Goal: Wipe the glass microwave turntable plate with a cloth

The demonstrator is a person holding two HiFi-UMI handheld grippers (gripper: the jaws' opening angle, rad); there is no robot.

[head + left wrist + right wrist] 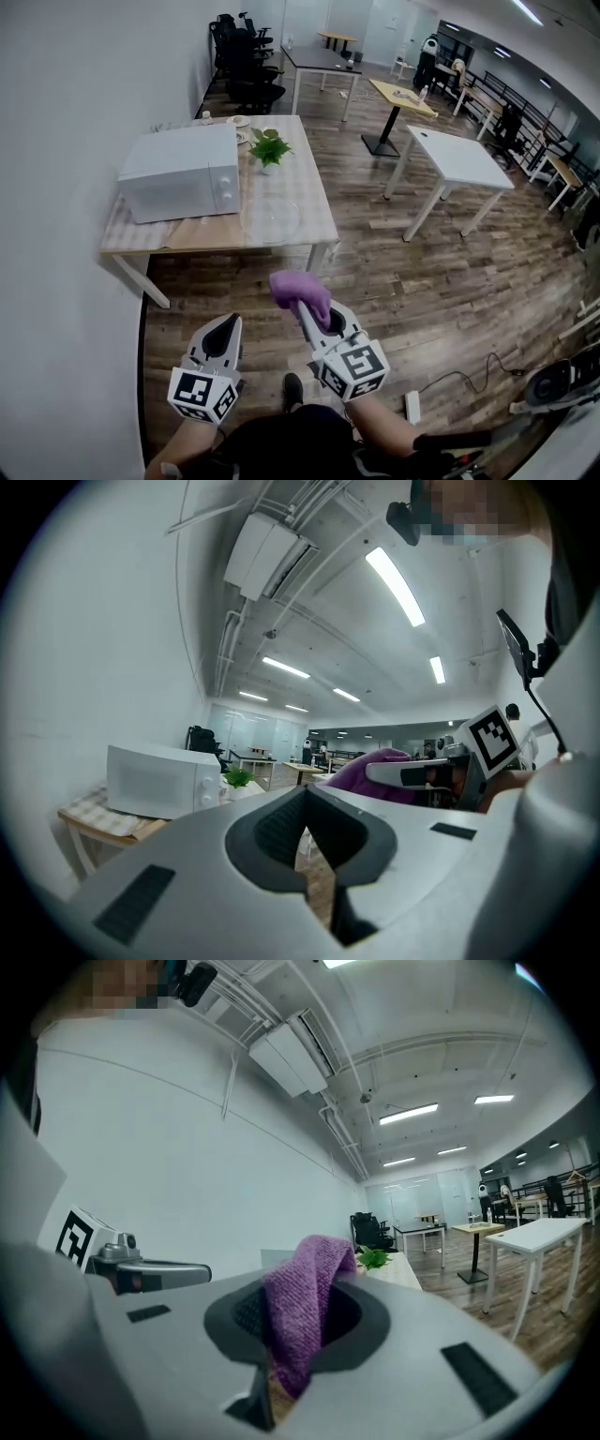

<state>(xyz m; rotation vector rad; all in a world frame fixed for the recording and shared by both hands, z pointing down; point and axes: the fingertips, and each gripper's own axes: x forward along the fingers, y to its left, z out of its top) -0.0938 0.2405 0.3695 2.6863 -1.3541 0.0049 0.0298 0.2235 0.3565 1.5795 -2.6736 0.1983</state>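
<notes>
Nearest to us, we hold both grippers low over the wooden floor (450, 281), well short of the table. Our left gripper (227, 326) points forward with its jaws brought together to a closed tip, and its own view shows nothing between them. Just to its right and a little further forward, our right gripper (305, 307) has its jaws clamped on a purple cloth (300, 289). The cloth bunches up over the jaw tips, and in the right gripper view a fold of it hangs down through the gap between the pads. Ahead of us stands a wooden table (187, 234) with a pale checked covering, set against the white wall (75, 112). The glass turntable plate (274, 220) lies flat on the near right part of that table, apart from both grippers. It sits just to the right of the white microwave (183, 173), which stands on the left side with its door closed. Behind the plate, near the microwave's far right corner, a small green potted plant (270, 148) stands upright. Further back across the room we see a white table (459, 159), then a yellow-topped table (403, 94), and black office chairs (246, 61) along the wall.
</notes>
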